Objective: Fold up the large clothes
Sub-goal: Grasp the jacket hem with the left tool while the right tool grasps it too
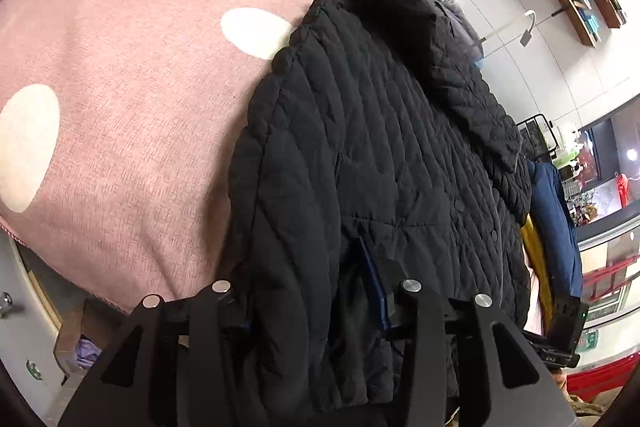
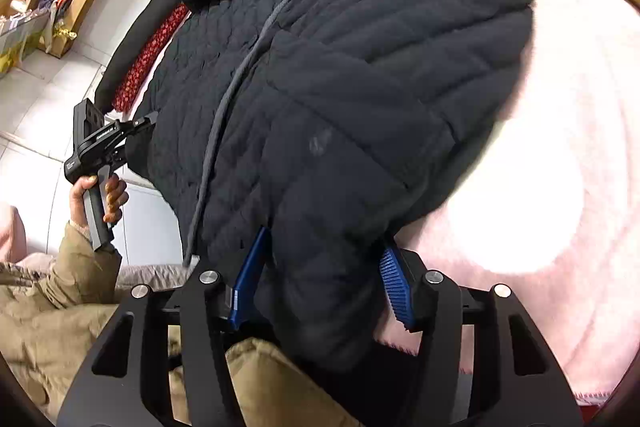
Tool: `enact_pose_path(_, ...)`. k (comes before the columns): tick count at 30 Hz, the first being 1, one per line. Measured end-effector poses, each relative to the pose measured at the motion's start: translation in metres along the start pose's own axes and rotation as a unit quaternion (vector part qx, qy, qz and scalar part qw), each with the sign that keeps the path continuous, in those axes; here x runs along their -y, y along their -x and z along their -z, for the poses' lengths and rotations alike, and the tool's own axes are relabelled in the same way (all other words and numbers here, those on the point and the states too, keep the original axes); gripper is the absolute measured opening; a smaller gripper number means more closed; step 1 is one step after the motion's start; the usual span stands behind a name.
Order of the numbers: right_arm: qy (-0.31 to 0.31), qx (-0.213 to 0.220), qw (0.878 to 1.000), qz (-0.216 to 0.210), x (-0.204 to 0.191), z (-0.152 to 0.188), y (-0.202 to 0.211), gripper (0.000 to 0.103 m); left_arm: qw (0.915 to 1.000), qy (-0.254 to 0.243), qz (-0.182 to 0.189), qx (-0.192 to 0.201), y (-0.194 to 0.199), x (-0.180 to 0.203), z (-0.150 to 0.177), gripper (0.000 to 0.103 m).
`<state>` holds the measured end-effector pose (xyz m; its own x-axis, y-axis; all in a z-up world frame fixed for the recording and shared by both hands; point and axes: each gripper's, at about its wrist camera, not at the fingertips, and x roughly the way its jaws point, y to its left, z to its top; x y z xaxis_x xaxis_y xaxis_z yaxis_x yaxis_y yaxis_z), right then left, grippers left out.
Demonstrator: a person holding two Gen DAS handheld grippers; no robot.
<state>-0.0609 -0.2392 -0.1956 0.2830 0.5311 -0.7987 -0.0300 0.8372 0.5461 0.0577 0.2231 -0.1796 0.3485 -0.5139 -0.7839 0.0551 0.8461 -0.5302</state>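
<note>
Gripping the black quilted jacket [image 1: 380,131] hem on the pink bed cover [image 1: 120,107], both grippers, left [image 1: 312,291] and right [image 2: 324,267], have fingers partly closed on padding; next, likely carry hem toward collar.
</note>
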Motion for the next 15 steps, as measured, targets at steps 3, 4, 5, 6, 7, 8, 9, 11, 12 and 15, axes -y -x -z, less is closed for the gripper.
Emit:
enact_pose_path(3, 0.020, 0.010, 0.999, 0.026, -0.009, 0.004, 0.006, 0.033, 0.9999, -0.014, 0.001, 0.000, 0.008, 0.005, 0.004, 0.016)
enact_pose_path(4, 0.022, 0.016, 0.999, 0.020, -0.010, 0.005, 0.012, 0.027, 0.9999, -0.016, 0.006, 0.002, 0.012, 0.006, 0.005, 0.015)
enact_pose_path(5, 0.023, 0.020, 0.999, 0.014, -0.012, 0.005, 0.016, 0.025, 0.9997, -0.018, 0.016, 0.005, 0.019, 0.008, 0.007, 0.013)
enact_pose_path(6, 0.023, 0.025, 0.999, 0.006, -0.013, 0.005, 0.023, 0.021, 0.9995, -0.020, 0.022, 0.006, 0.024, 0.009, 0.008, 0.012)
enact_pose_path(7, 0.025, 0.034, 0.999, 0.000, -0.015, 0.006, 0.035, 0.018, 0.9992, -0.030, 0.027, 0.004, 0.031, 0.013, 0.010, 0.012)
enact_pose_path(8, 0.027, 0.040, 0.999, -0.001, -0.016, 0.007, 0.046, 0.018, 0.9989, -0.038, 0.029, 0.001, 0.034, 0.016, 0.012, 0.011)
enact_pose_path(9, 0.033, 0.044, 0.998, 0.000, -0.018, 0.010, 0.061, 0.016, 0.9978, -0.058, 0.032, -0.007, 0.041, 0.024, 0.017, 0.011)
enact_pose_path(11, 0.045, 0.045, 0.998, 0.003, -0.019, 0.016, 0.083, 0.016, 0.9937, -0.103, 0.036, -0.026, 0.051, 0.040, 0.032, 0.011)
enact_pose_path(12, 0.050, 0.046, 0.998, 0.007, -0.019, 0.019, 0.095, 0.016, 0.9912, -0.121, 0.042, -0.033, 0.054, 0.045, 0.038, 0.011)
enact_pose_path(15, 0.024, 0.039, 0.999, 0.000, -0.002, 0.024, 0.115, 0.023, 0.9830, -0.170, 0.029, -0.065, 0.047, 0.055, 0.058, 0.013)
